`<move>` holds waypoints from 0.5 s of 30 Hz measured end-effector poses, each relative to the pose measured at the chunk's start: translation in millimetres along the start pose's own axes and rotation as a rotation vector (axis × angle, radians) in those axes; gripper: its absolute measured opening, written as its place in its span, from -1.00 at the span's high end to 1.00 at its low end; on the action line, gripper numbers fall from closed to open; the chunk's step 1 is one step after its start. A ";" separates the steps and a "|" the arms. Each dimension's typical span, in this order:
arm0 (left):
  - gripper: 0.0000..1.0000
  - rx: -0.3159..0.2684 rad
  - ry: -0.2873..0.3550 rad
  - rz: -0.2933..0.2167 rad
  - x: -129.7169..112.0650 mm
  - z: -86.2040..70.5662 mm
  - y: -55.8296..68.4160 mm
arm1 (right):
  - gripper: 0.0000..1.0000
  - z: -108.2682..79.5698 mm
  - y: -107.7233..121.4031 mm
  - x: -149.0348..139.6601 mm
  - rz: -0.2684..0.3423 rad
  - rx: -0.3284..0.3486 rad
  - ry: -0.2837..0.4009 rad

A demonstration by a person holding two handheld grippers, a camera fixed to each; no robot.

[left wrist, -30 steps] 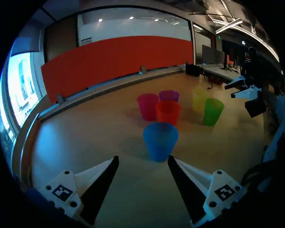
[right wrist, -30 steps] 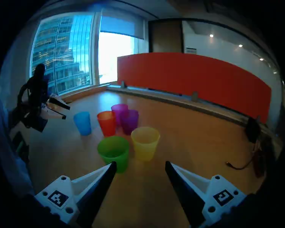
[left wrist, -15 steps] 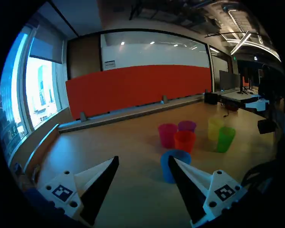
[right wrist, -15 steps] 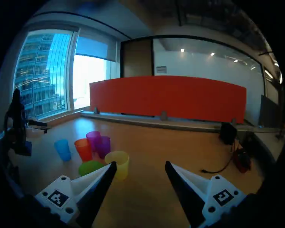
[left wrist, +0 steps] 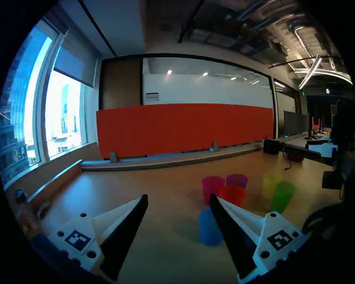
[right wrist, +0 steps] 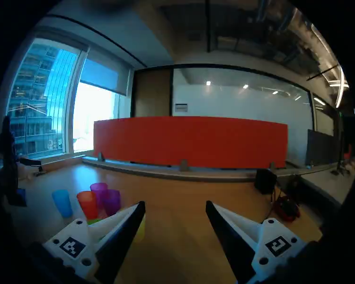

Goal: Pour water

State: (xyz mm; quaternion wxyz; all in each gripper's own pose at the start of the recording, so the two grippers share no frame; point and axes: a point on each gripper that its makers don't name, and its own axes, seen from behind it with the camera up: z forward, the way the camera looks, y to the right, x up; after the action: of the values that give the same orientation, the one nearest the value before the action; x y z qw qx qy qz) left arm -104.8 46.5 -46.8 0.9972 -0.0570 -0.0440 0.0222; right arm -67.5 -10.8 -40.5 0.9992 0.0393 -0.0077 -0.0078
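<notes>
Right gripper (right wrist: 175, 204) fingers spread, nothing between, above wooden table (right wrist: 177, 239). Blue cup (right wrist: 62, 202), orange cup (right wrist: 87, 204), pink cup (right wrist: 99, 191), purple cup (right wrist: 112, 201) clustered lower left. Yellow cup (right wrist: 140, 231) mostly hidden behind one finger. Red partition (right wrist: 191, 142) behind.

A finger (left wrist: 227, 227) hid part of the blue cup (left wrist: 207, 228); another finger (right wrist: 118, 236) covered most of the green cup (right wrist: 93, 221) and yellow cup (right wrist: 140, 231).

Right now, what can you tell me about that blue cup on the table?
The blue cup is a translucent, plastic-looking tumbler that tapers toward its base. It stands upright, mouth up, on the wooden table. It stands alone, with a gap separating it from the red cup. In the left gripper view, one finger of the left tongs hides its right edge. Whether it holds water cannot be told.
</notes>
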 end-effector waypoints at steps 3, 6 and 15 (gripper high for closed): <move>-0.92 0.027 0.024 -0.008 4.1 -2.2 -2.6 | -0.98 -1.0 1.3 2.9 0.009 -0.027 0.026; -0.92 0.051 0.041 -0.016 7.0 -4.1 -5.7 | -0.98 -1.3 1.2 3.8 0.011 -0.044 0.044; -0.92 0.116 0.070 -0.010 15.5 -5.7 -15.0 | -0.98 -4.5 7.3 14.8 0.020 -0.114 0.093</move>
State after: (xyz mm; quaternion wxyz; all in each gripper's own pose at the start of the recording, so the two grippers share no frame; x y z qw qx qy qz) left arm -88.3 31.7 -49.4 0.9998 0.0005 -0.0082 0.0177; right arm -52.6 -3.4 -44.1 0.9991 -0.0175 0.0389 0.0034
